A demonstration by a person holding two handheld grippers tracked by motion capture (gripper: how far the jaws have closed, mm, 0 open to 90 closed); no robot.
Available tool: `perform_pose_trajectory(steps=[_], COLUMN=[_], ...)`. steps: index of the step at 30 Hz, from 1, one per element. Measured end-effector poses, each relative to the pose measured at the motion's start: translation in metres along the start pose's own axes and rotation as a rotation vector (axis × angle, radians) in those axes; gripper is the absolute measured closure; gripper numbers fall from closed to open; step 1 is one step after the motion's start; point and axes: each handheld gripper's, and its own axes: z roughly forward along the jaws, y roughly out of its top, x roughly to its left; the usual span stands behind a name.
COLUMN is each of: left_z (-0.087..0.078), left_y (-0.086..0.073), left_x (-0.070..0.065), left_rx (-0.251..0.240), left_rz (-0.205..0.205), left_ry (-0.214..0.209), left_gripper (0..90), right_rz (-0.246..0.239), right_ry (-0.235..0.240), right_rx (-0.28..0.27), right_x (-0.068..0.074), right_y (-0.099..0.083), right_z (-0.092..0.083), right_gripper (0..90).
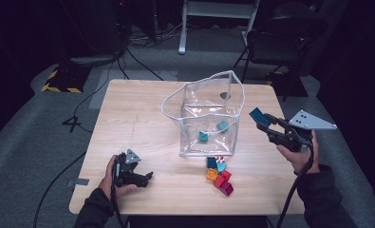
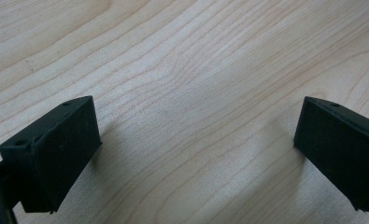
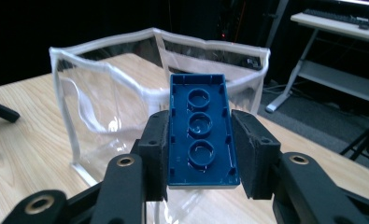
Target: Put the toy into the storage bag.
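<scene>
Holding the dark blue brick (image 3: pixel 202 133) pinched by its long sides in the right gripper (image 1: pixel 265 123), studs away from the camera — raised beside the clear bag (image 1: pixel 209 118), just right of its open rim, so I'd judge the drop-in comes next. Two teal bricks (image 1: pixel 212 131) already lie inside the bag; the loose pile (image 1: pixel 219 173) sits in front of it. Left gripper (image 1: pixel 135 176) rests on the table (image 2: pixel 182 70) left of the bag, jaws spread, nothing between them — parked clear.

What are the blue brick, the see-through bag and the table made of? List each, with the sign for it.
Blue brick: likely hard moulded plastic, glossy; crisp round sockets underneath.
Bag: likely soft clear vinyl with white fabric-like edging; its walls sag and crease.
Table: pale wood or wood-look laminate, matt; grain lines.
</scene>
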Motion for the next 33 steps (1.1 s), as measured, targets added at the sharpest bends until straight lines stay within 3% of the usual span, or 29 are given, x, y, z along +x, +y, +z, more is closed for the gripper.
perform_pose_trajectory(steps=[14, 33], left_z=[0.0, 0.0], left_y=[0.0, 0.0], left_x=[0.0, 0.0], left_rx=[-0.001, 0.001], left_rz=[-0.002, 0.002], left_ry=[0.0, -0.004], left_gripper=[0.5, 0.6], right_rz=[-0.041, -0.043], right_ry=[0.023, 0.038], right_rx=[-0.05, -0.005], right_x=[0.014, 0.033], right_y=[0.042, 0.057], right_z=[0.019, 0.066], right_gripper=[59.9, 59.9])
